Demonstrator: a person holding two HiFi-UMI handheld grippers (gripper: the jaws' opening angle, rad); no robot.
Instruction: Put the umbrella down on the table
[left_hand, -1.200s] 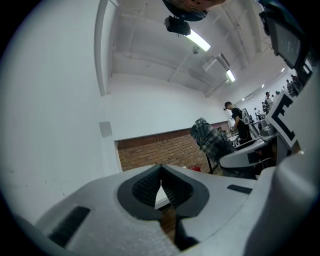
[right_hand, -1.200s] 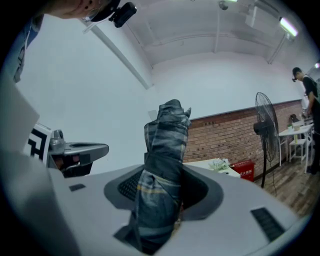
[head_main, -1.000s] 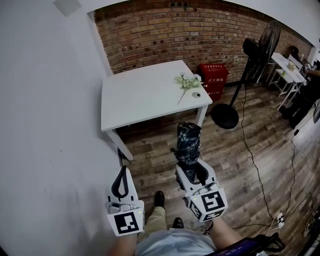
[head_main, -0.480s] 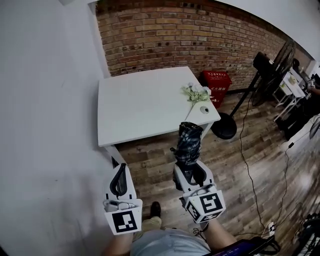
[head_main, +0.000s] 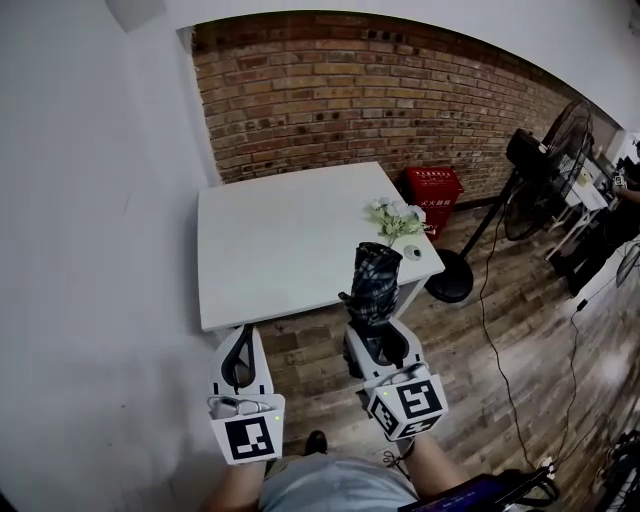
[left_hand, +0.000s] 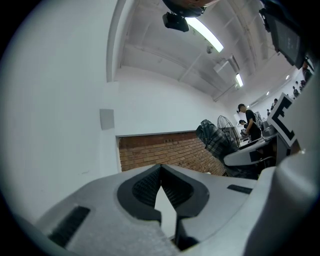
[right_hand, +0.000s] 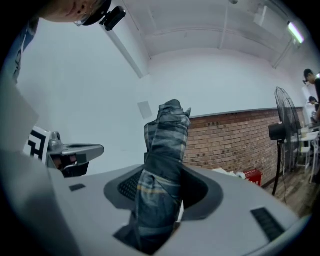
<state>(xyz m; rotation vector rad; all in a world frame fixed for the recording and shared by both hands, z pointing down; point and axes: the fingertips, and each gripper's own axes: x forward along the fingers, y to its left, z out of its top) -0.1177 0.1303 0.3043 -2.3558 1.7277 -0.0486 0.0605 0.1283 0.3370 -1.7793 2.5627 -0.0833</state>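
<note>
The carry looks to be in hand. The right gripper (head_main: 378, 335) has its jaws clamped on the folded umbrella (head_main: 377, 285), upright just short of the counter (head_main: 280, 240). The left gripper (head_main: 241, 345) is empty, jaws together. The next move likely calls for reaching over the bare top and lowering, clear of the flowers (head_main: 395, 218) at the right corner.
</note>
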